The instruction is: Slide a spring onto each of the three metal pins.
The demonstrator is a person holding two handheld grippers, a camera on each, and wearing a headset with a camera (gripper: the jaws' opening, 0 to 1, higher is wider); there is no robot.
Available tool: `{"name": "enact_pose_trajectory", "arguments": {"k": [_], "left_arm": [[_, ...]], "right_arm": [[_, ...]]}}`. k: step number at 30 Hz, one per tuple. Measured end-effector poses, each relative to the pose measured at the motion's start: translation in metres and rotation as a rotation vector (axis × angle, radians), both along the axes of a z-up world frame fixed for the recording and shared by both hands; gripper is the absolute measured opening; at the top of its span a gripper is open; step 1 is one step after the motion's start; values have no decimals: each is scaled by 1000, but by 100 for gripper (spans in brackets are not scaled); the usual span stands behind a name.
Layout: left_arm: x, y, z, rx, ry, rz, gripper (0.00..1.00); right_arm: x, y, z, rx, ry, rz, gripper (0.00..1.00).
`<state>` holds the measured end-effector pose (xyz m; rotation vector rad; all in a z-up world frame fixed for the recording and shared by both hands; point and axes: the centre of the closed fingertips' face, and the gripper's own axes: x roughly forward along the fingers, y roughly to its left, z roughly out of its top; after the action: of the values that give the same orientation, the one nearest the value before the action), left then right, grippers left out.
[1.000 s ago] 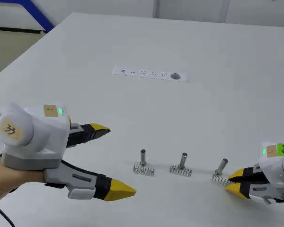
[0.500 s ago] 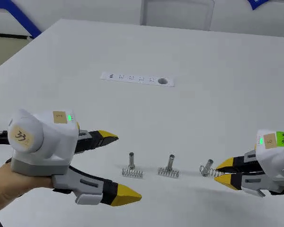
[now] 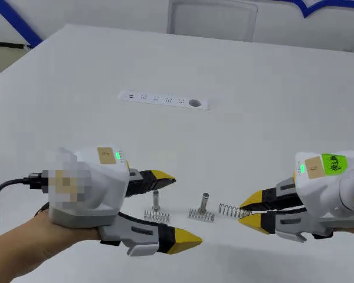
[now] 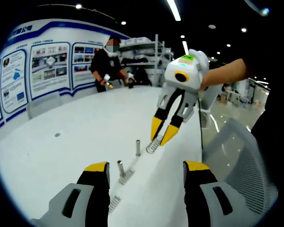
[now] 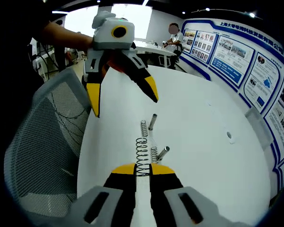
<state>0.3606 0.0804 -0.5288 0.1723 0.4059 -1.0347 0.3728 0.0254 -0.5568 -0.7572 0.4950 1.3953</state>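
Note:
Two short metal pins stand upright on the white table (image 3: 253, 124), the left pin (image 3: 156, 199) and the middle pin (image 3: 205, 200). A loose spring lies in front of each: the left spring (image 3: 157, 216) and the middle spring (image 3: 200, 216). My right gripper (image 3: 246, 213) is shut on one end of a third spring (image 3: 227, 209), which sticks out level toward the middle pin. That held spring (image 5: 141, 157) juts out from between the closed jaws of the right gripper (image 5: 143, 172). My left gripper (image 3: 180, 209) is open, its jaws either side of the left pin and spring, holding nothing.
A white power strip (image 3: 162, 100) is set into the table farther back. A grey chair (image 3: 212, 20) stands at the far edge, and a mesh chair (image 5: 42, 142) stands at the near side. People (image 4: 109, 66) stand in the background.
The right gripper has closed on the rightmost spring, lifted it off the table and carried it left. The left gripper has moved right, up to the left pin. The head camera has shifted.

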Motion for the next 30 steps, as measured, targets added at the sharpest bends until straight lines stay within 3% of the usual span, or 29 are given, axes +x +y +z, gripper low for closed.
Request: {"name": "enact_pose_trajectory", "arguments": {"k": [3,13,17,22,27,30], "left_arm": [[-3,-3,-5,29,-5,-29,60],[-9,-11,-12,31,11,-55,49],[-12,-15,-11,20,17,-65,39],[-12,-18,-11,24,19,-74,37],[-12,-20,-10,32,9,-82,26],[-13,-20,-11,38,13,-90,25]], "right_arm": [[-6,7,2,7,3,20,11],[-21,27,6,8,4,88,11],[-26,32,10,16,1,107,11],[-30,33,11,12,-7,127,11],[-33,34,12,21,-2,130,11],[-34,35,12,19,-8,136,11]]}}
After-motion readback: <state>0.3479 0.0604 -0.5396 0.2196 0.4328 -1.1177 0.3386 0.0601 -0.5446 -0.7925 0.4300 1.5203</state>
